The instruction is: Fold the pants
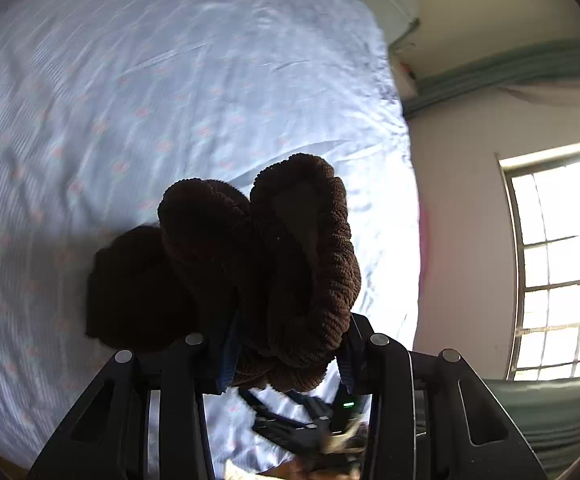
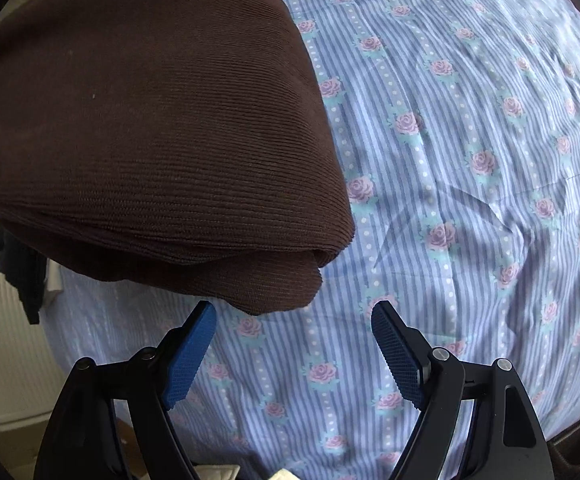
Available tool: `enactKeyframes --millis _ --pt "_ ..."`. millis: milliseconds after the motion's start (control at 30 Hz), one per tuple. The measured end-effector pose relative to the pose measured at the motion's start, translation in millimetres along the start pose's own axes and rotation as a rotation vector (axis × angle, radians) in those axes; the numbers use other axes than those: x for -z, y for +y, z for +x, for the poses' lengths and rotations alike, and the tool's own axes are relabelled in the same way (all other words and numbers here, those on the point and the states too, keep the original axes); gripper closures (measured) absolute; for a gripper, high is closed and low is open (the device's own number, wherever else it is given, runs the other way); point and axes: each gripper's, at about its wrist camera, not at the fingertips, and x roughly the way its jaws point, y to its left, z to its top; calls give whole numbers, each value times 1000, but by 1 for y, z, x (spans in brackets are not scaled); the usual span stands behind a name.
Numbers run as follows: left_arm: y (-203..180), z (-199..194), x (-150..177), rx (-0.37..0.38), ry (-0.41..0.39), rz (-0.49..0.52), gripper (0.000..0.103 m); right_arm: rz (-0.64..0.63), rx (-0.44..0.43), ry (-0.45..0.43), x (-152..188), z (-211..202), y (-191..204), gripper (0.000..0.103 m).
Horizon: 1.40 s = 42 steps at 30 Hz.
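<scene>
Brown corduroy pants (image 1: 290,264) bunched thickly between the fingers of the left gripper (image 1: 285,344), which were clamped onto the fabric and held it above the bedsheet (image 1: 129,100). Seen from the right wrist, the pants (image 2: 149,132) lay folded in layers on the striped, rose-printed bedsheet (image 2: 470,160) (wrinkled in places). The right gripper (image 2: 294,336) hovered just beside the folded edge, its blue pads (image 2: 187,356) spread apart and holding nothing.
</scene>
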Motion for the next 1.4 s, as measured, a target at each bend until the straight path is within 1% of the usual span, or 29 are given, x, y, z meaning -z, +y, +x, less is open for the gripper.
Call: enactKeyframes --millis 100,200,267,333,400,500,533,633,733,800,867,933,1000,1100,1233,1400 --pt "-40 8 -13 11 -1 67 64 13 -5 -17 -10 9 7 22" --pt "-59 19 -14 5 22 100 64 5 15 -32 -22 16 15 22" --pt "-65 24 -18 13 36 95 64 -2 45 -71 -27 11 18 22" --pt "-75 26 -23 9 39 100 64 2 70 -148 -28 -5 13 22" --pt "-72 29 -24 12 45 105 64 82 115 -230 -26 -27 -6 22" --pt "-73 41 -23 -2 65 125 64 244 107 -297 -22 -51 -46 22" --pt "-70 46 -21 -8 70 125 64 280 102 -300 -22 -53 -57 22" --pt "-52 56 -13 -11 95 97 64 339 122 -275 -27 -48 -78 22" --pt "-24 58 -2 -51 102 55 64 402 90 -255 -24 -39 -93 22" --pt "1 58 12 -57 117 16 64 424 64 -237 -25 -35 -105 22" --pt "27 60 27 -81 137 -13 64 438 44 -224 -23 -32 -113 22" --pt "57 65 38 -104 149 -63 64 411 50 -215 -21 -28 -116 22" --pt "84 71 47 -123 153 -110 64 351 75 -199 -22 -24 -111 22" --pt "111 79 60 -137 159 -137 64 259 120 -177 -19 -11 -97 22" --pt "128 89 69 -159 164 -134 60 168 174 -159 -16 -3 -84 22" --pt "133 92 72 -205 162 -107 54 134 181 -131 -17 1 -83 22"
